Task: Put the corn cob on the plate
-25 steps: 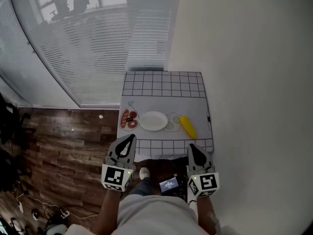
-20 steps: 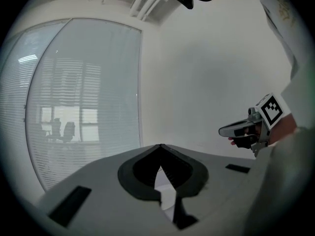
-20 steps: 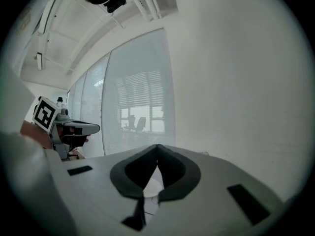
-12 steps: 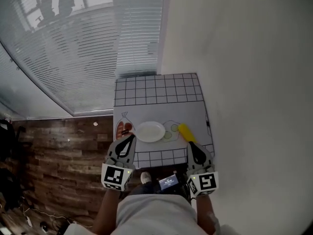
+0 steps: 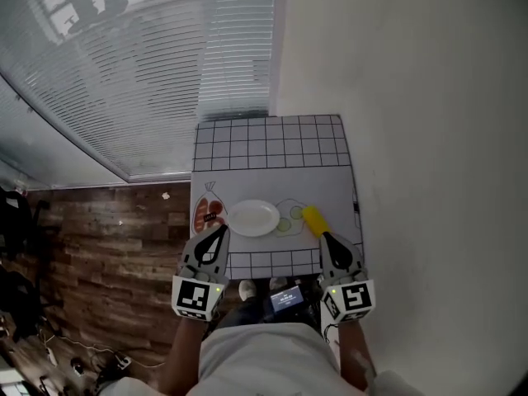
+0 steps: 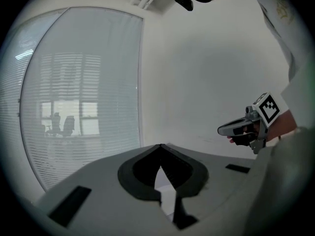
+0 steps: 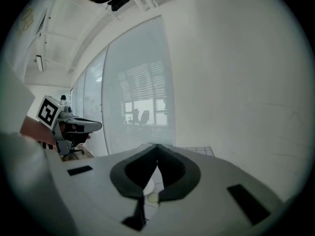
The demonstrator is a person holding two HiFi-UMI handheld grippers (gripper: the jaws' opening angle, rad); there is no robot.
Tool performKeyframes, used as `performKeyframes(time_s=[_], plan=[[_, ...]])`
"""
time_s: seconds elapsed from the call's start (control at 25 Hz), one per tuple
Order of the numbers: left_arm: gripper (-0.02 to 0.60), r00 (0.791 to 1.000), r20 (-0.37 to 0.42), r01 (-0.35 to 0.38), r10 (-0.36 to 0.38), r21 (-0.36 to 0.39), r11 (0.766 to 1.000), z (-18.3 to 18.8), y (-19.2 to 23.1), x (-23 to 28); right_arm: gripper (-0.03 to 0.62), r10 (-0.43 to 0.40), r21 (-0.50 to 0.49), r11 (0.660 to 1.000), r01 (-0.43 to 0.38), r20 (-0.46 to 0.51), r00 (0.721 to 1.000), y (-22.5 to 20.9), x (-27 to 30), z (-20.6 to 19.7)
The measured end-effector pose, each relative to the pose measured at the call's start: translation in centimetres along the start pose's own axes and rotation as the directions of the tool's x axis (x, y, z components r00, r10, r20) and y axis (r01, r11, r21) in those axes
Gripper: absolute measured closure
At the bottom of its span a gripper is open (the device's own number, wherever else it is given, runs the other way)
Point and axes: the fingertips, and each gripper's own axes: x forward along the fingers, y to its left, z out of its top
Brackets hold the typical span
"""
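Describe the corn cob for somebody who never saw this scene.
Find the small grid-patterned table beside the white wall. A white plate sits on it; the corn cob lies to its right. It is the only long yellow thing there.

No words or numbers can be read anywhere here.

The cube on the left hand-held gripper has a black and white square pattern. The cube on the right hand-held gripper has one too. They are block patterns, not letters.

A small screen glows blue by the person's middle. Its writing is too tiny to read.

A red thing at the left of the bench has a small dark tag. It is too small to read as well.
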Motion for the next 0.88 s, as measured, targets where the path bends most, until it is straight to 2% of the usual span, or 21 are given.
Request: performKeyframes(time_s=[0.44, 0.68, 0.88], plan=[[0.574, 0.998, -0.012, -0.057, 0.057, -0.007, 0.998, -0.5, 0.6, 2.0, 0.588, 0.018, 0.014, 1.000, -0.017, -0.053, 0.998, -1.8, 2.3, -1.6], [0.574, 0.998, -0.047, -0.041, 0.041, -0.001, 0.999, -1.2, 0.2, 3.5, 0.588, 0.024, 0.034, 0.999, -0.021, -0.078, 0.997, -2.5, 3.3, -2.9], [0.574, 0.995, -0.100, 0.019, -0.017, 0.021, 1.000, -2.8, -2.1, 5.4, 0.588, 0.015, 0.066, 0.998, -0.008, -0.117, 0.993, -3.6, 3.4, -5.0]])
